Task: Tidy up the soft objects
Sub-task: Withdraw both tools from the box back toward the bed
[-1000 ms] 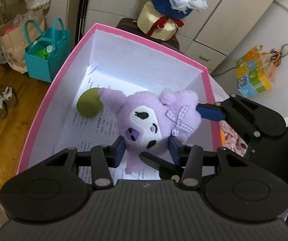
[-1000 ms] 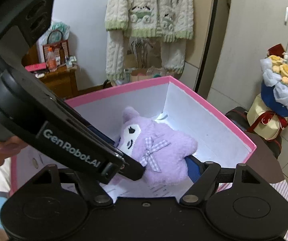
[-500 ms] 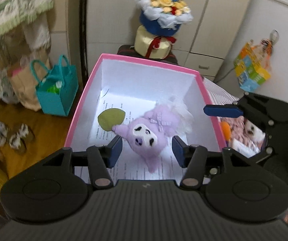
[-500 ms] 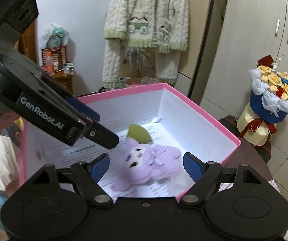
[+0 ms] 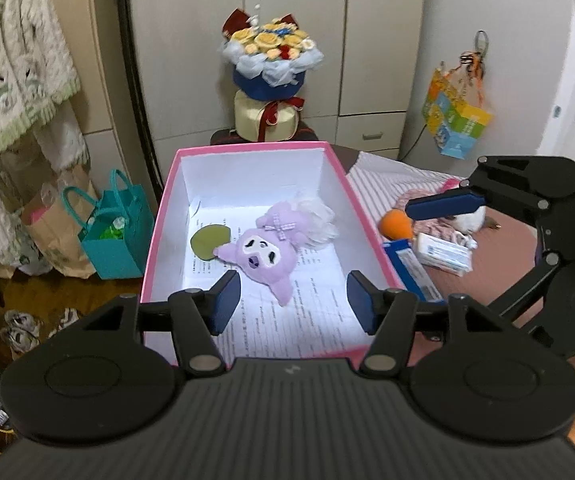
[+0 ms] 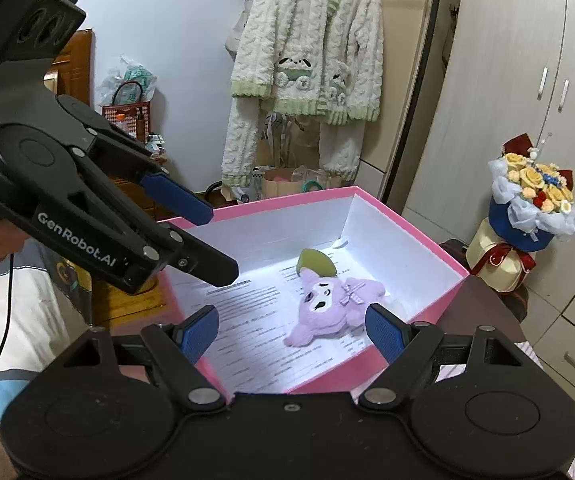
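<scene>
A purple plush toy (image 5: 273, 246) lies face up on printed paper inside the pink box (image 5: 149, 248), beside a flat green soft piece (image 5: 207, 242). It also shows in the right wrist view (image 6: 333, 304), with the green piece (image 6: 315, 263) and the box (image 6: 451, 284). My left gripper (image 5: 293, 302) is open and empty, above the box's near end. My right gripper (image 6: 293, 330) is open and empty, above the box's near side. More soft things lie on the bed right of the box: an orange one (image 5: 395, 224) and a pink knitted one (image 5: 443, 230).
A flower bouquet (image 5: 269, 80) stands behind the box. A teal bag (image 5: 115, 228) and a paper bag (image 5: 53, 228) stand on the floor at left. A white pack (image 5: 443, 254) lies on the bed. A sweater (image 6: 307, 68) hangs on the wall.
Both grippers have let go of the purple plush and pulled back up and away. The plush now lies on the paper in the box. Both jaws stand wider open.
</scene>
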{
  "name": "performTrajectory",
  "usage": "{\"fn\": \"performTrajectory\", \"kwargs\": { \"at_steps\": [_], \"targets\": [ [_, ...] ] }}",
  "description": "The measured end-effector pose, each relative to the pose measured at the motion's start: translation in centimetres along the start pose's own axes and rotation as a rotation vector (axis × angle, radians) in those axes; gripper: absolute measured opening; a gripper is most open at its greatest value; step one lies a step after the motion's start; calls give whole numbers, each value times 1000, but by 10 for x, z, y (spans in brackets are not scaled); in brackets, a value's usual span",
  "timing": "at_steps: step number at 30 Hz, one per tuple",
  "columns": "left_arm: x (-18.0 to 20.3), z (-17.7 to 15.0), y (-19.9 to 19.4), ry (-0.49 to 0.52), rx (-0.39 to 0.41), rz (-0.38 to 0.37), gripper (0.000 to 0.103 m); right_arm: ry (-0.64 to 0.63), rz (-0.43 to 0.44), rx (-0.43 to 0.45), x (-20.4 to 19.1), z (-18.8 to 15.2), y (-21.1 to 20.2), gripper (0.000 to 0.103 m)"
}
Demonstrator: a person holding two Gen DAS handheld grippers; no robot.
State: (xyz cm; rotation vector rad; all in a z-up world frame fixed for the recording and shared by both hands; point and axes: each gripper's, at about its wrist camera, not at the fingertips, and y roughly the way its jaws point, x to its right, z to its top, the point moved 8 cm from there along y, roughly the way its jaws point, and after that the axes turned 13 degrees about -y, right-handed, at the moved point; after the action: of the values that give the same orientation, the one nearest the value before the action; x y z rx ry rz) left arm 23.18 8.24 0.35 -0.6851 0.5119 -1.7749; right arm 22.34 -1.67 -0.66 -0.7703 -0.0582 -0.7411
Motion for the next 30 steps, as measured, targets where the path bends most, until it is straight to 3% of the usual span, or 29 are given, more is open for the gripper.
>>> {"fn": "performTrajectory", "kwargs": {
  "at_steps": [11,16,30],
  "targets": [
    [36,-29,-62,102,27,-90,63,47,-34,66,-27,-9,-72,84],
    [51,-41,-78,128,32,-120,64,65,-79,54,-30,-22,-96,84],
    [107,-80,-52,199,-62,-227,65,203,-154,30,-11,-92,-134,84]
  ]
}}
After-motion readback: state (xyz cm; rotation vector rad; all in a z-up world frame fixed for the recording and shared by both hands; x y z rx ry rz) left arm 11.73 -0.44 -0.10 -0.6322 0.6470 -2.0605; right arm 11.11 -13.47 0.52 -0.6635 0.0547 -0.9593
